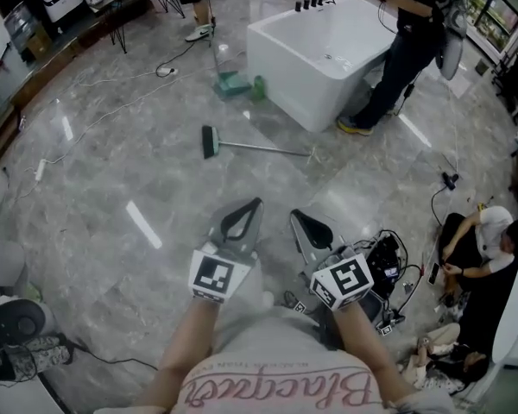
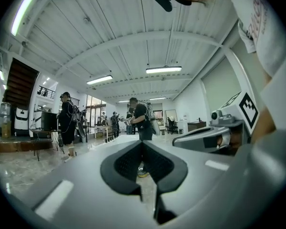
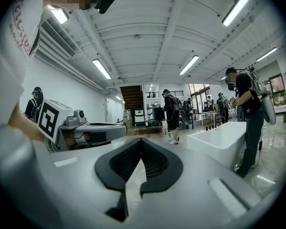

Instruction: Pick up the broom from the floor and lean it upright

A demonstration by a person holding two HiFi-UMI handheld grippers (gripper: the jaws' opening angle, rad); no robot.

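The broom (image 1: 257, 148) lies flat on the grey marble floor in the head view, its dark green head (image 1: 209, 141) to the left and its thin metal handle running right toward the bathtub. Both grippers are held side by side well short of it, pointing level. My left gripper (image 1: 245, 205) is shut with nothing in it, its pads meeting at the tips (image 2: 142, 142). My right gripper (image 1: 299, 216) is also shut and empty (image 3: 142, 140). The broom does not show in either gripper view.
A white bathtub (image 1: 319, 54) stands beyond the broom, with a person (image 1: 407, 50) at its right side. Green items (image 1: 236, 83) sit left of the tub. Cables (image 1: 112, 102) trail across the floor. Another person (image 1: 483, 244) sits at the right beside equipment (image 1: 385, 261).
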